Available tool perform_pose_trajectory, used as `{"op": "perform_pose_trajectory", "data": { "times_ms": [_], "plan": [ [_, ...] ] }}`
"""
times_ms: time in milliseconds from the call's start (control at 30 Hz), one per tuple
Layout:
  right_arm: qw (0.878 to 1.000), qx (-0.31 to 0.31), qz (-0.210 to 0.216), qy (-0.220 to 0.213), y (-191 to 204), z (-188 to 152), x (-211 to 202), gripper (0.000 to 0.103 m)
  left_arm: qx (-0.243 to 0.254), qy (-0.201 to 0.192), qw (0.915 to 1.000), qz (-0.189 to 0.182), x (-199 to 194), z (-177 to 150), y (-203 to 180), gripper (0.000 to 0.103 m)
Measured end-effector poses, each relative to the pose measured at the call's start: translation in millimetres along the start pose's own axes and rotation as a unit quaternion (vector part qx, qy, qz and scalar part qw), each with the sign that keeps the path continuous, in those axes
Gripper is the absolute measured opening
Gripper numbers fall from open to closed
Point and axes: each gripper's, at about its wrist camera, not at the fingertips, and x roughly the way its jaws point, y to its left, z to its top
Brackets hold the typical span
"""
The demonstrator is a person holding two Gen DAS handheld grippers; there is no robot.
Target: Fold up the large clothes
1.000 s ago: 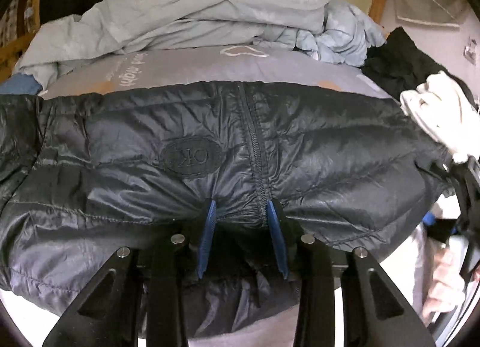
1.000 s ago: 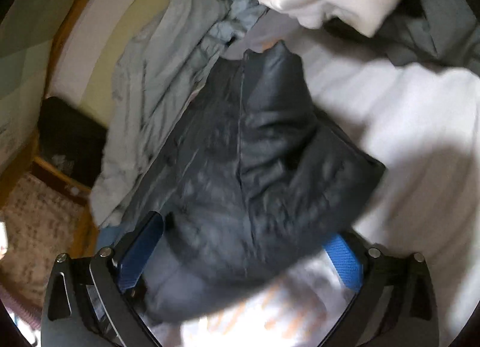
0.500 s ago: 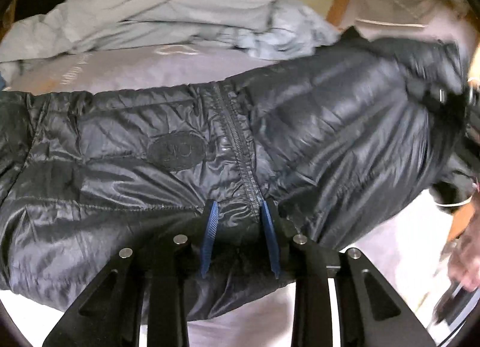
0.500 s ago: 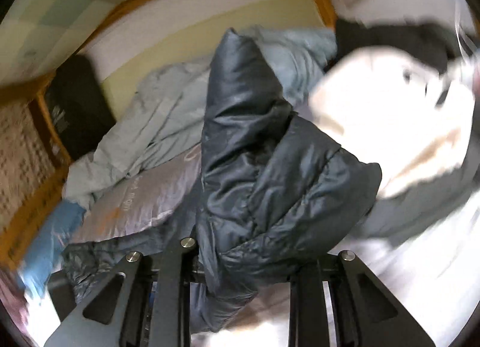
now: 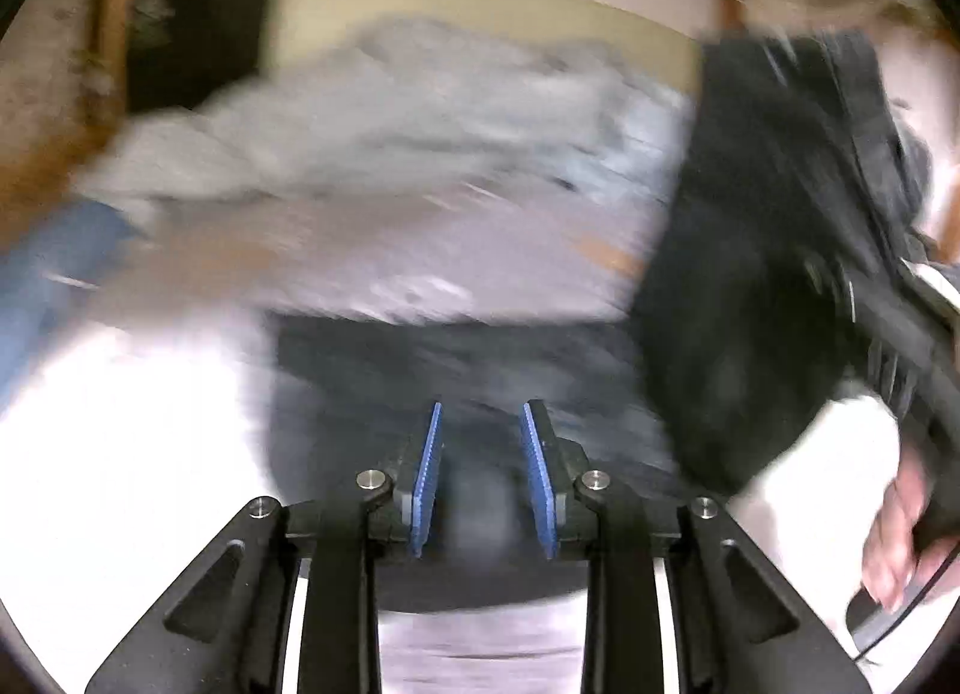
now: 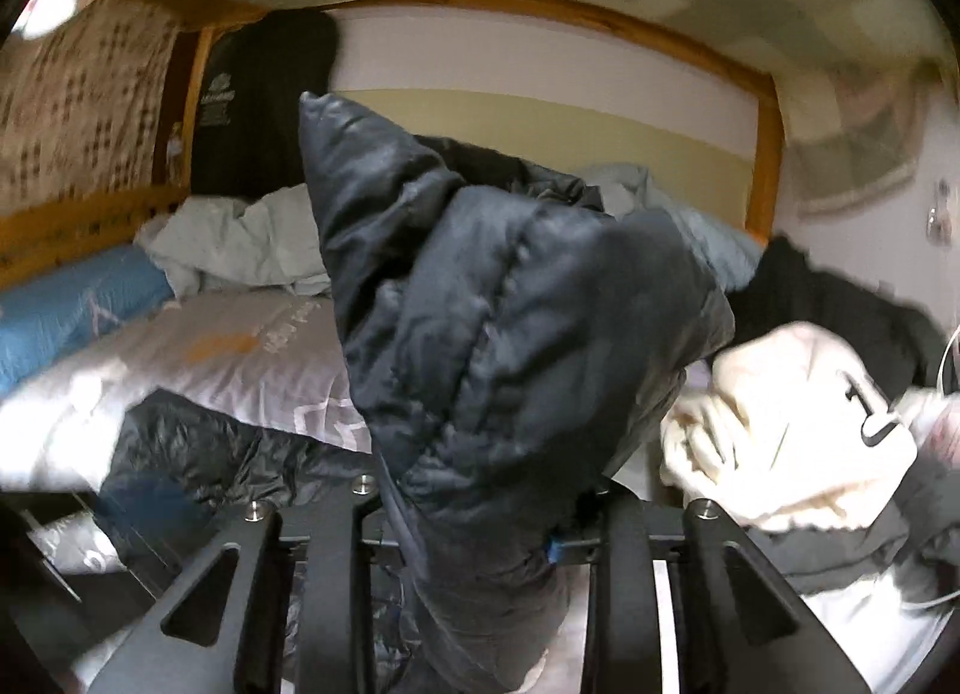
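Left gripper [image 5: 483, 466] clamped on the hem of the black puffer jacket [image 6: 510, 346], dark fabric between its blue pads [image 5: 426, 478]; view badly blurred. Right gripper [image 6: 474, 544] grasping a bunched corner of the same jacket, its jaws just eased out slightly, cloth standing up toward 12 o'clock. Jacket's lower part lies on the white bed [image 6: 252, 370]. Grey bedding [image 6: 240, 244] at 10 o'clock, cream garment [image 6: 798, 430] at 3 o'clock. A hand [image 5: 900, 538] at 4 o'clock in left view.
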Motion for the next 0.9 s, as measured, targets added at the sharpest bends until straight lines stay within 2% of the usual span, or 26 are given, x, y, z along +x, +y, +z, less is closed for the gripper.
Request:
{"op": "perform_pose_trajectory", "data": {
  "times_ms": [67,200,267,333,400,467,533,567,600,667,733,833,900],
  "plan": [
    [0.998,-0.059,-0.027,-0.013,30,-6,0,0.037,-0.043,-0.004,0.9986,0.03,-10,10,35,0.026],
    [0.991,-0.136,0.002,-0.016,89,-21,3,0.039,-0.125,-0.016,0.9917,0.028,-33,22,95,0.026],
    [0.985,-0.17,0.009,-0.018,115,-32,4,0.039,-0.135,-0.025,0.99,0.031,-46,26,111,0.026],
    [0.981,-0.194,0.02,-0.014,138,-45,6,0.04,-0.125,-0.028,0.9901,0.058,-53,33,118,0.026],
    [0.976,-0.217,0.017,-0.01,157,-59,10,0.041,-0.122,-0.043,0.9897,0.061,-59,34,124,0.026],
    [0.968,-0.249,0.002,-0.017,174,-76,12,0.045,-0.127,-0.033,0.991,0.024,-62,32,124,0.028],
    [0.959,-0.284,-0.005,-0.028,188,-96,8,0.054,-0.118,-0.023,0.9927,-0.008,-56,32,120,0.033],
    [0.956,-0.292,-0.003,-0.033,190,-102,5,0.065,-0.105,-0.019,0.9941,-0.018,-56,32,114,0.039],
    [0.954,-0.298,0.0,-0.041,194,-109,-1,0.071,-0.093,-0.021,0.9952,-0.019,-55,32,108,0.049],
    [0.951,-0.305,-0.002,-0.055,199,-118,-11,0.073,-0.075,-0.031,0.9965,-0.02,-54,34,94,0.064],
    [0.952,-0.3,0.003,-0.057,194,-125,-23,0.073,-0.06,-0.042,0.9964,-0.043,-54,34,77,0.069],
    [0.961,-0.269,0.03,-0.051,178,-124,-41,0.077,-0.044,-0.043,0.9927,-0.104,-53,39,58,0.08],
    [0.967,-0.248,0.038,-0.052,162,-121,-55,0.079,-0.035,-0.041,0.9904,-0.127,-51,40,46,0.085]
  ]
}}
